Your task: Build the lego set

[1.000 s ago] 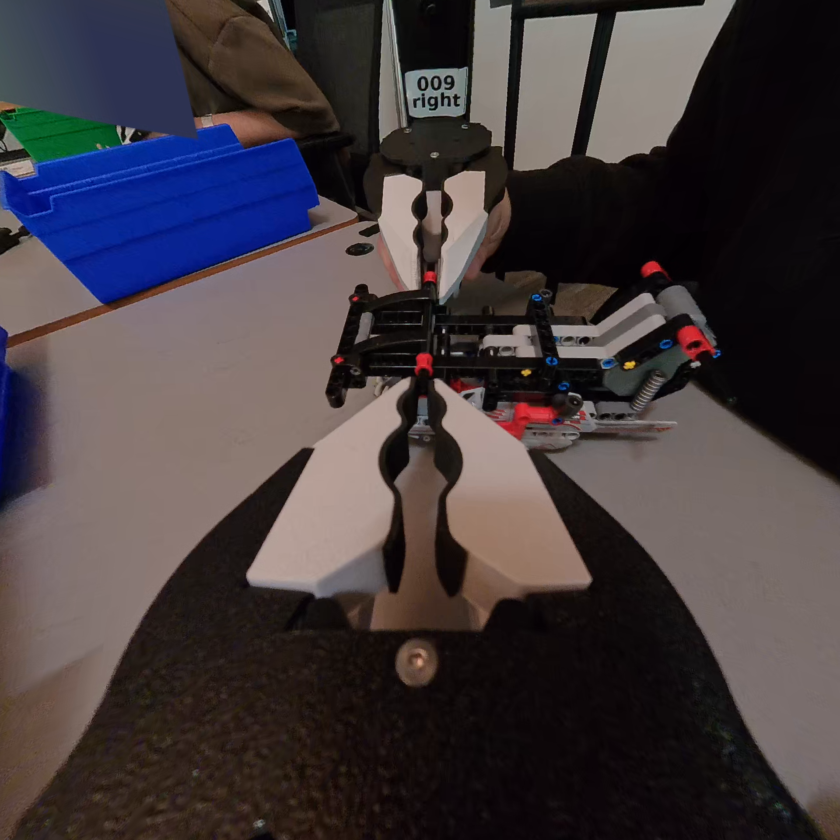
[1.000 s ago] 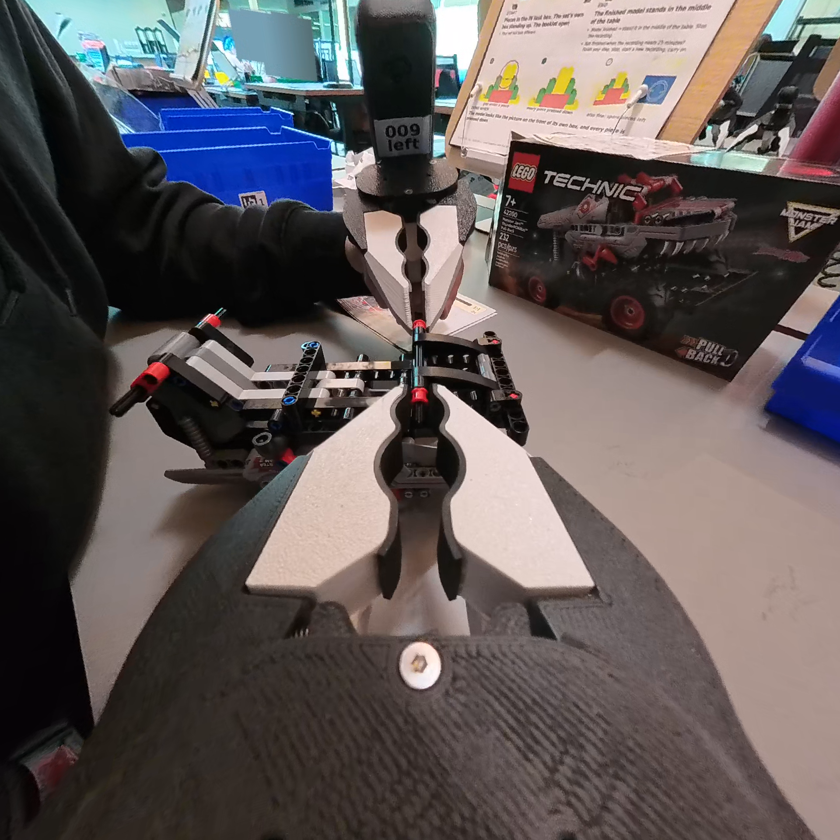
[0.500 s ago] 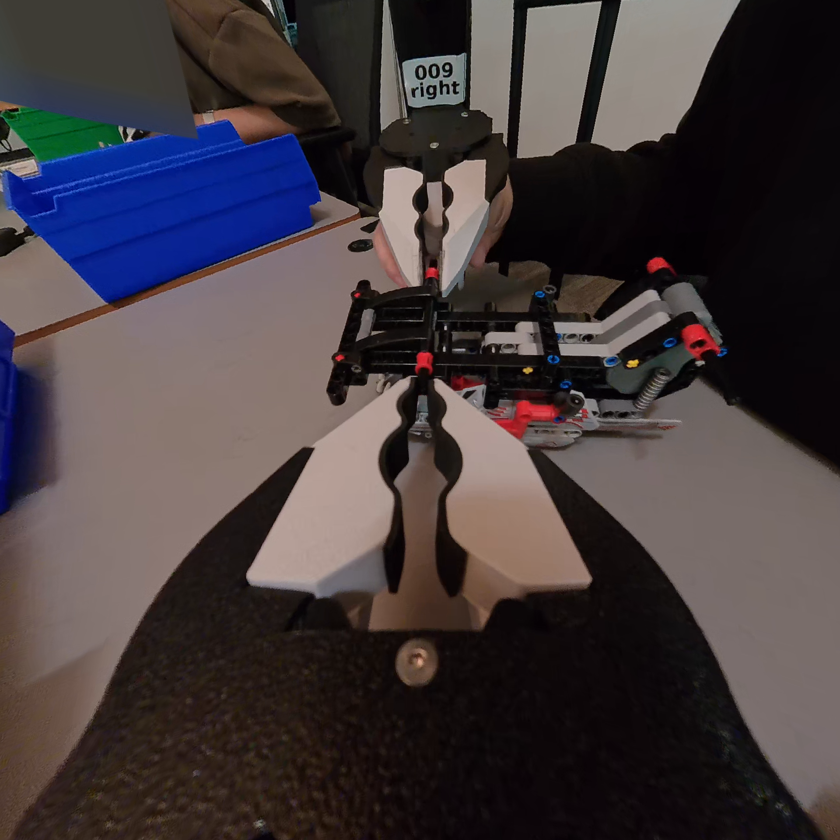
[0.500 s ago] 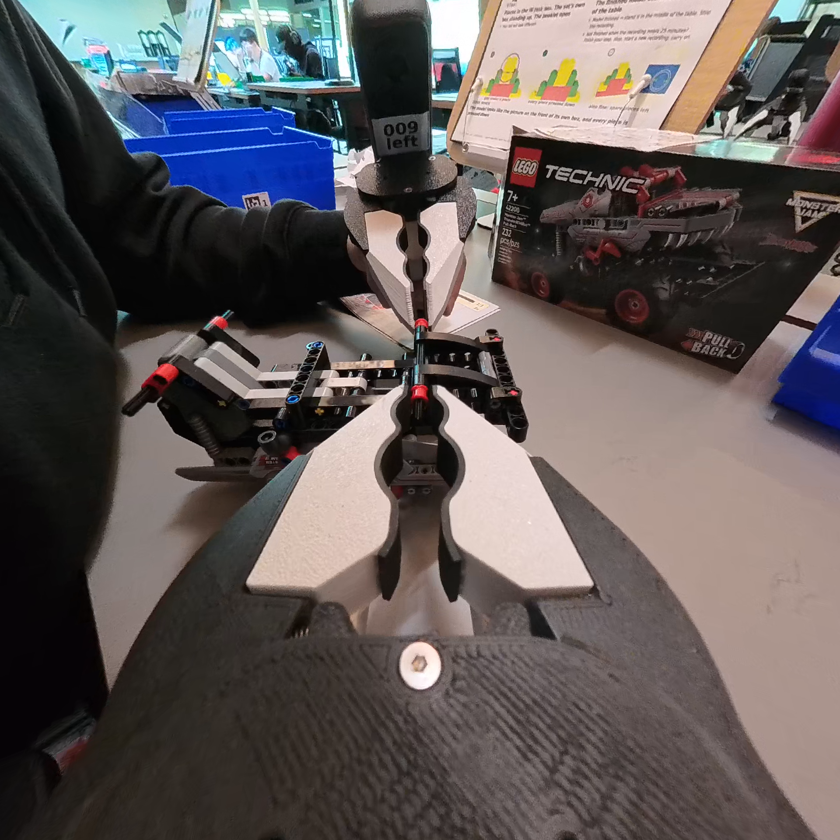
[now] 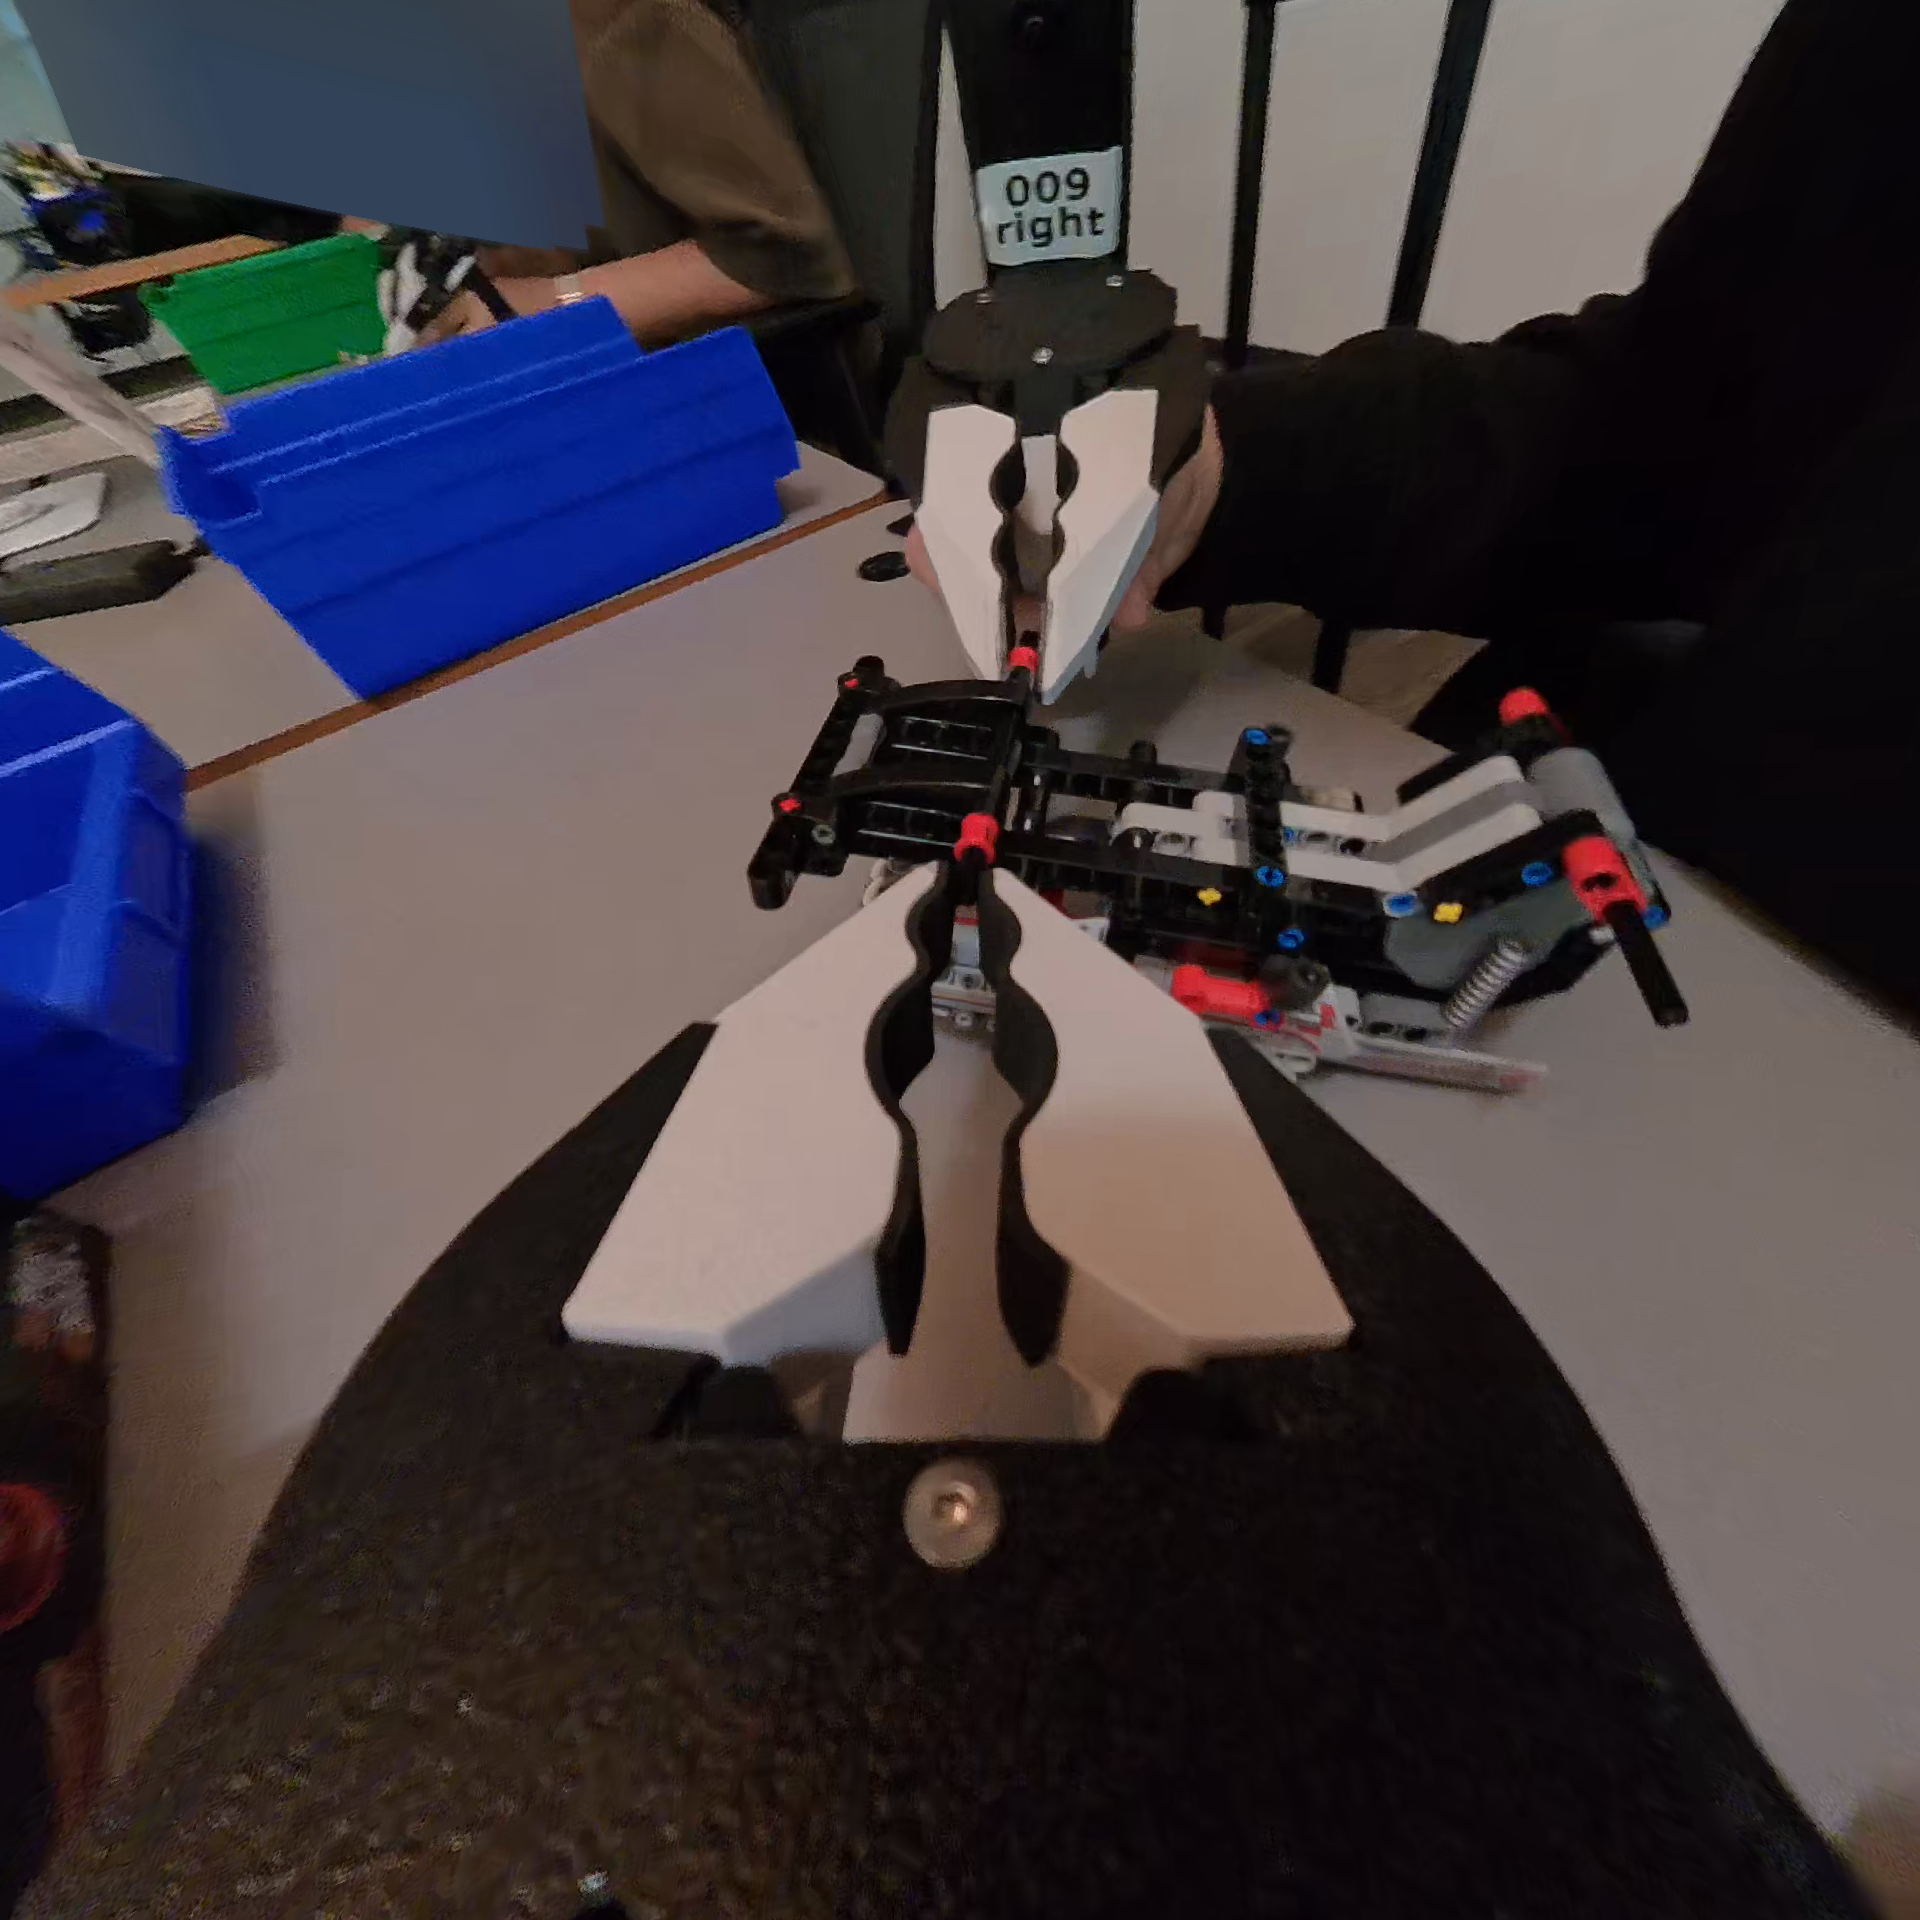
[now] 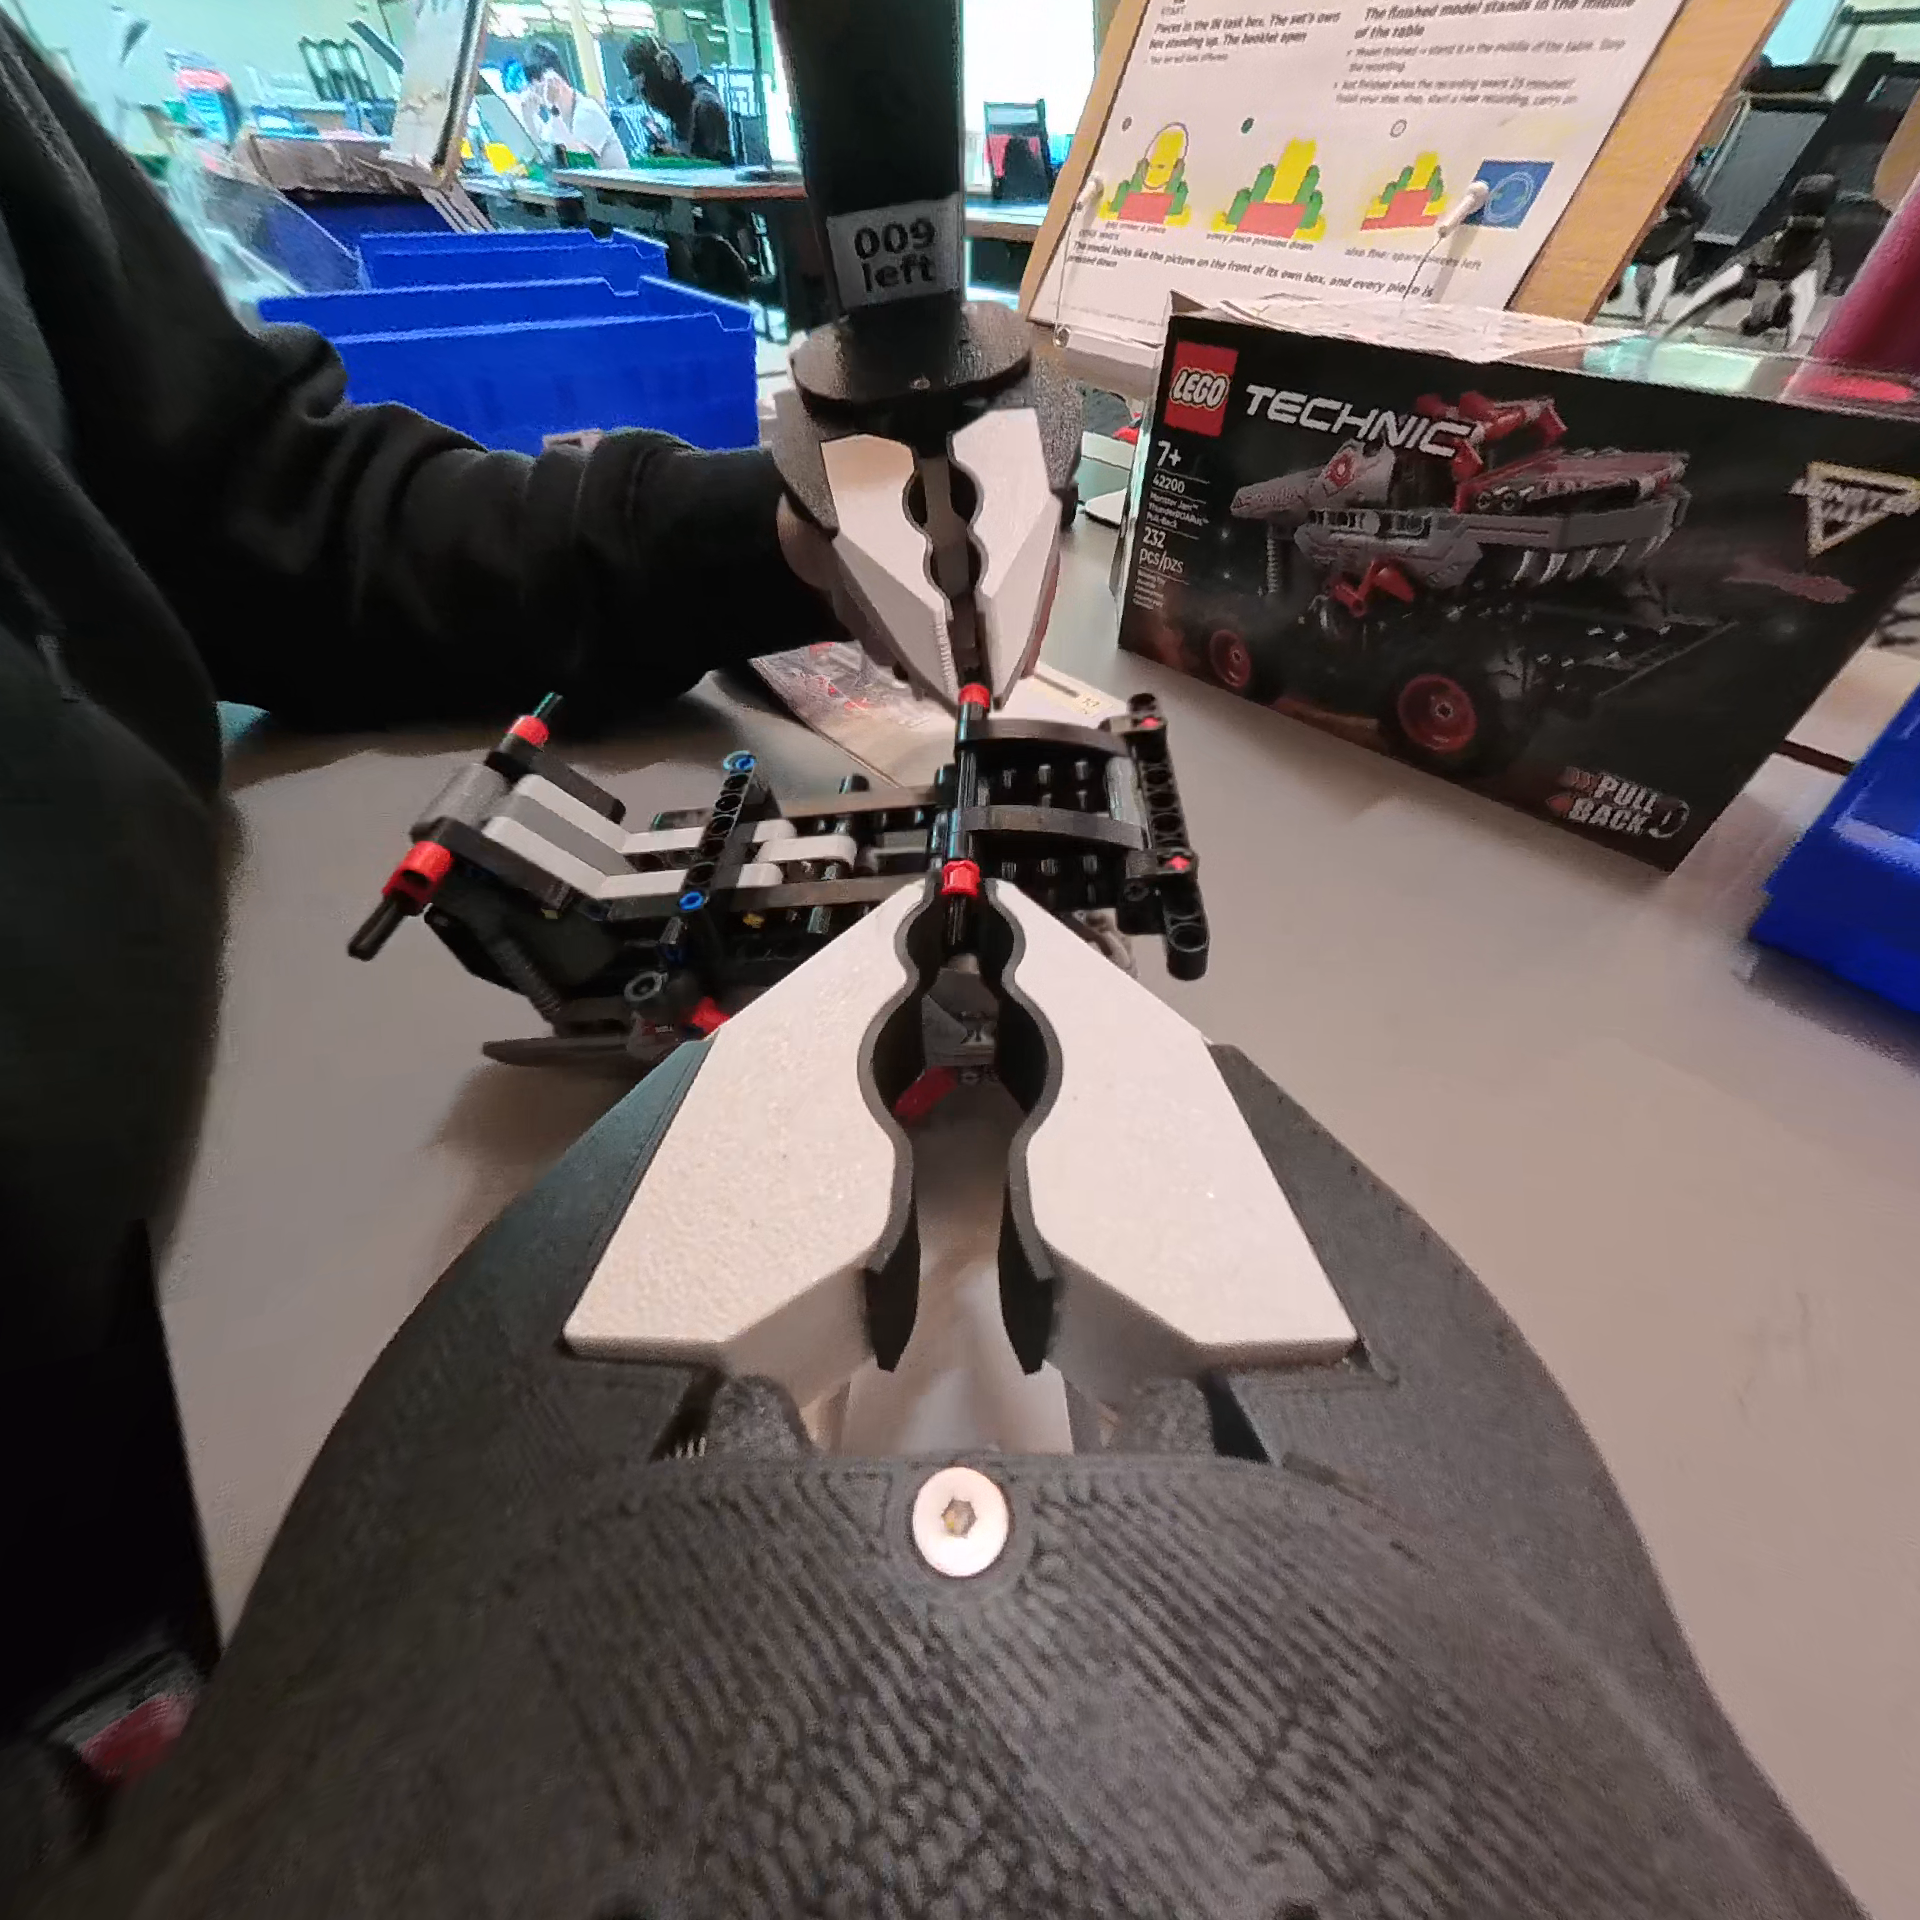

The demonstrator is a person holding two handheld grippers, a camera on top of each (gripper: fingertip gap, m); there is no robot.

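A partly built black Technic chassis [image 5: 1143,831] with grey panels, a spring and red bushes lies across the grey table [image 5: 468,987]; it also shows in the right wrist view [image 6: 831,842]. A black axle with a red bush [image 5: 977,836] at each end runs through its front frame. My left gripper [image 5: 971,868] is shut on the near end of that axle. My right gripper [image 5: 1023,644] faces it, shut on the far end. In the right wrist view my right gripper [image 6: 956,909] pinches its end and the left gripper [image 6: 971,681] the opposite end.
The set's box [image 6: 1507,582] stands at the right, with a sign board [image 6: 1351,145] behind it. Blue bins stand at the back [image 5: 488,488], the left edge [image 5: 83,914] and the far right [image 6: 1860,883]. A booklet [image 6: 831,686] lies beyond the chassis. Black sleeves [image 6: 364,540] flank it.
Both grippers keep their hold on the axle ends. The chassis's rear end has dropped a little in the left wrist view, and that view has shifted, showing more of the left blue bin.
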